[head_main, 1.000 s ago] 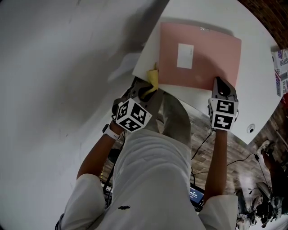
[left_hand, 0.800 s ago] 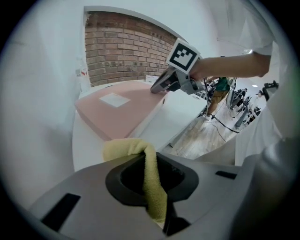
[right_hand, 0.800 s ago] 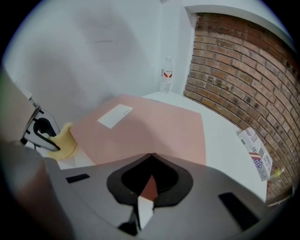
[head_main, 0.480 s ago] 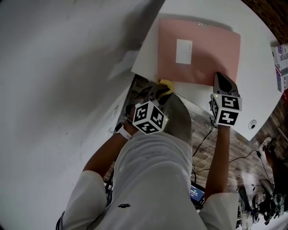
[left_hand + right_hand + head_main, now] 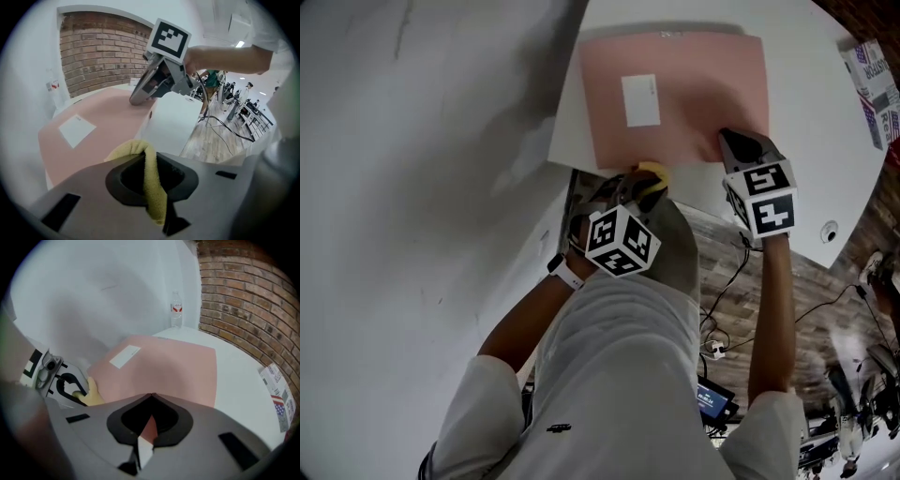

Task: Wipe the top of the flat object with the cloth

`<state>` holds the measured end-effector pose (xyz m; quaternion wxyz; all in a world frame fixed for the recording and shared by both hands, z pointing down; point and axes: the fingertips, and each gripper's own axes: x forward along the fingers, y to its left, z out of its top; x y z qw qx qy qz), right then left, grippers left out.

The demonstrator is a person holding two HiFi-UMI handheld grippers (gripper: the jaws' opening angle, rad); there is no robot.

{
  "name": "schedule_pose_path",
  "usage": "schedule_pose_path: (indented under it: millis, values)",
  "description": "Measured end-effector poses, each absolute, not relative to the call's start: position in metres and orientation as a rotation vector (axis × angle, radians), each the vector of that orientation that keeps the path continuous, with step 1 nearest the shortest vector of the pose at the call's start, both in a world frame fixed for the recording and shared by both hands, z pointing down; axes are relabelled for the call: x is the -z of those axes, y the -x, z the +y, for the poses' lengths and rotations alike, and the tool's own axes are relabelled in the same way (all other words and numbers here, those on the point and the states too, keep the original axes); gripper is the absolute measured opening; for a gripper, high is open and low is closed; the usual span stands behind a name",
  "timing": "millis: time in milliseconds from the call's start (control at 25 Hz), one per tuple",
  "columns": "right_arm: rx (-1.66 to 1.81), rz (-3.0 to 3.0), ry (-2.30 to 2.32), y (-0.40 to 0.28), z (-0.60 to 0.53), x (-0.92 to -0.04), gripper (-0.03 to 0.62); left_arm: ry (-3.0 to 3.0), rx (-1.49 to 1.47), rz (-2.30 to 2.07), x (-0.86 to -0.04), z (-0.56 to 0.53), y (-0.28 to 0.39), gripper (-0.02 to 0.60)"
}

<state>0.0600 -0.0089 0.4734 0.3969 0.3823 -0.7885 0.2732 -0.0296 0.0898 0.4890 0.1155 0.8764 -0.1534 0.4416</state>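
A pink flat object (image 5: 694, 94) with a white label (image 5: 640, 100) lies on the white table (image 5: 811, 159). My left gripper (image 5: 645, 186) is shut on a yellow cloth (image 5: 652, 172) at the table's near edge, just short of the pink object's near side. In the left gripper view the cloth (image 5: 152, 183) hangs folded between the jaws, with the pink object (image 5: 93, 126) ahead. My right gripper (image 5: 733, 142) is shut, its tips resting on the pink object's near right corner. The right gripper view shows the pink object (image 5: 168, 364) and the cloth (image 5: 93, 393).
A printed box (image 5: 874, 70) stands at the table's far right edge, and a water bottle (image 5: 176, 309) stands at the far side by the white wall. A round hole (image 5: 831, 232) sits in the table's near right corner. Cables lie on the wooden floor (image 5: 727, 281).
My left gripper has carried the cloth rightward along the table's near edge, to below the pink object's near side. The right gripper has stayed on the near right corner.
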Motion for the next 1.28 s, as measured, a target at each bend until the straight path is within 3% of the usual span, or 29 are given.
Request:
schedule_pose_path:
  millis: [240, 600, 1280]
  values:
    - [-0.665, -2.097, -0.854, -0.065, -0.014, -0.460, 0.008, -2.596, -1.347, -0.351, -0.491, 0.092, 0.008, 0.060]
    - [-0.679, -1.930, -1.212, -0.156, -0.031, -0.468, 0.008, -2.619, -1.385, -0.248, -0.493, 0.092, -0.009, 0.061]
    - [-0.833, -2.045, -1.074, -0.156, -0.025, -0.477, 0.009, -2.658, -1.316, -0.179, -0.495, 0.089, -0.065, 0.061]
